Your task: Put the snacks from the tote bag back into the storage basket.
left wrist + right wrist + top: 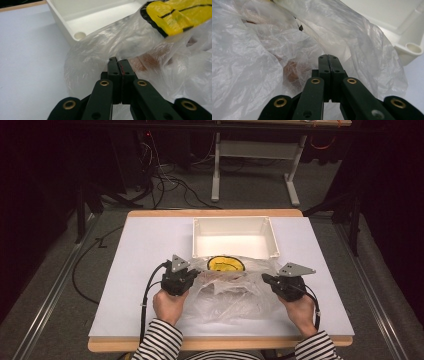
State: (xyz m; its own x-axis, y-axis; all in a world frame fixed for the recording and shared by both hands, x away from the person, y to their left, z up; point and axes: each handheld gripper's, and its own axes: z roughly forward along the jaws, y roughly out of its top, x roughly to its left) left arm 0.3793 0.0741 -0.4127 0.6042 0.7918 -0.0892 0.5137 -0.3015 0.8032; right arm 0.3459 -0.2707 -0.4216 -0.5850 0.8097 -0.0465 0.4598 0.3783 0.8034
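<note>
A crumpled clear plastic bag [230, 292] lies on the white table in front of a white box [234, 220]. Inside the bag sits a round yellow object with black lines [226, 264], along with brownish items that I cannot make out. My left gripper [196, 272] is at the bag's left side with its jaws shut, pinching the film [87, 62] at its tips [117, 60]. The yellow object [175, 17] hangs in the film just beyond it. My right gripper [265, 277] is at the bag's right side, jaws shut on the film [249, 50] at its tips [328, 57].
The white box is an open, shallow tray at the table's far middle, its near corner close to the bag [72, 17] [409, 47]. The white tabletop [145, 250] has free room left and right of the bag. Cables trail off the left edge.
</note>
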